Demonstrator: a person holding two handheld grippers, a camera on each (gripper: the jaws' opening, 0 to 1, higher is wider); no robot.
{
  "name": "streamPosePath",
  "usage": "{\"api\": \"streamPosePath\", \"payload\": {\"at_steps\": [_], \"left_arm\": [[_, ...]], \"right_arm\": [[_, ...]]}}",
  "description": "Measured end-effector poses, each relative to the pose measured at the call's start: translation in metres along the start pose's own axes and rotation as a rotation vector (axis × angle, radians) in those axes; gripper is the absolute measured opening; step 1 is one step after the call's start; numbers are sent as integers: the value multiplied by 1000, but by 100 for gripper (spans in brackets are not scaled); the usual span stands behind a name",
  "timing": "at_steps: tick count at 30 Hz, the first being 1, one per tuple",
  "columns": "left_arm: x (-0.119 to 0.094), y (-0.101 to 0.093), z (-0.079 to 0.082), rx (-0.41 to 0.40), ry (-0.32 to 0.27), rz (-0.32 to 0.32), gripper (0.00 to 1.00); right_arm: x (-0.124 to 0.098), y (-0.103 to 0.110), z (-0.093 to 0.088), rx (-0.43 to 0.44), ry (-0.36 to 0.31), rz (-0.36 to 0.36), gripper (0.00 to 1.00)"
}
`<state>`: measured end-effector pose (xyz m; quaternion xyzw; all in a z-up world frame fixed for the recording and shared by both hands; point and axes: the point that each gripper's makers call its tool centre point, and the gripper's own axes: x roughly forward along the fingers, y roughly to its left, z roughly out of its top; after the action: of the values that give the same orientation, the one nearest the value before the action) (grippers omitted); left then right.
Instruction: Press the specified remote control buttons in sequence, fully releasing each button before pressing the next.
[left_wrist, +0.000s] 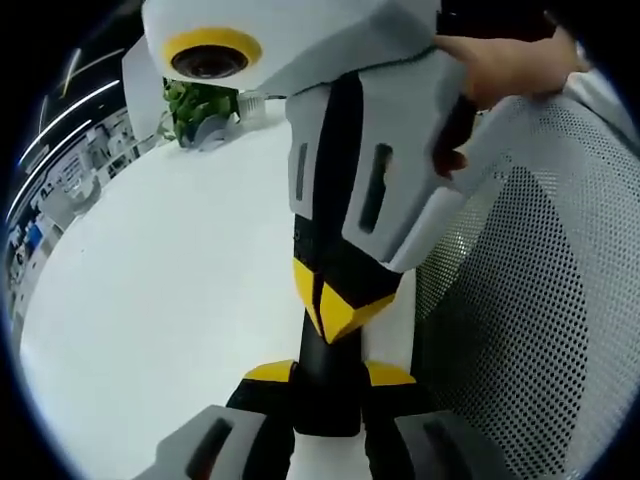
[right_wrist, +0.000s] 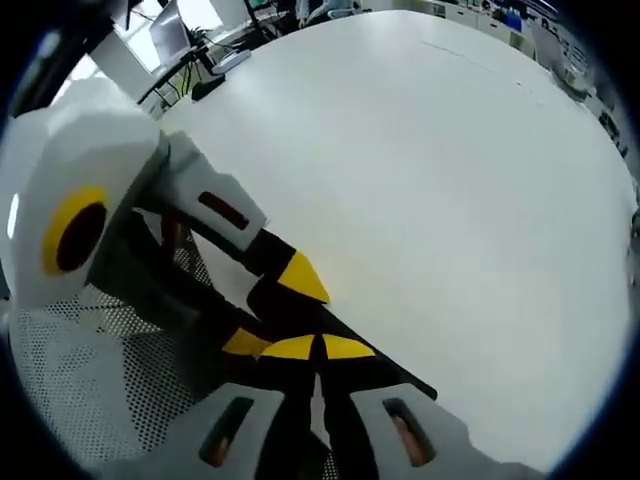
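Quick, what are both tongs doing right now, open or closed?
Left tongs: closed on the black remote.
Right tongs: closed, holding nothing, tips against the remote.

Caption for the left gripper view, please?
Left gripper holds a black remote over the white table; the shut right gripper touches it.

Two cameras very close to each other

Both views look across the white table (left_wrist: 150, 300), with the other gripper right up close: upper middle in the left gripper view, left side in the right gripper view.
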<state>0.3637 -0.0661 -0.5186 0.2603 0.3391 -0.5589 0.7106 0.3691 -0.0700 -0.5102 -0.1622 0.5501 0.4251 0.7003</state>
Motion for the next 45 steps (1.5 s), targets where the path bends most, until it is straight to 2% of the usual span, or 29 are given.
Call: {"api": "streamPosePath", "payload": {"at_steps": [16,19,26,27,31,33,37,40,45], "left_arm": [[0,0,0,2,-1,-1,25],[0,0,1,1,-2,-1,25],[0,0,1,1,-4,-3,25],[0,0,1,0,-4,-4,25],[0,0,0,0,-4,-5,25],[0,0,0,0,-4,-6,25],[0,0,0,-1,-4,-8,25],[0,1,0,-1,-7,-7,25],[0,1,0,1,-9,-7,25]], "right_arm": [[-2,-1,-1,-12,10,8,0],[-1,-1,0,-129,9,-3,0],[0,0,0,-262,30,-28,0],[1,0,0,-311,40,-36,0],[2,0,0,-326,43,-33,0],[2,0,0,-388,53,-25,0],[3,3,0,-430,73,-53,0],[2,2,0,-485,59,-45,0],[2,1,0,-510,53,-38,0]]}}
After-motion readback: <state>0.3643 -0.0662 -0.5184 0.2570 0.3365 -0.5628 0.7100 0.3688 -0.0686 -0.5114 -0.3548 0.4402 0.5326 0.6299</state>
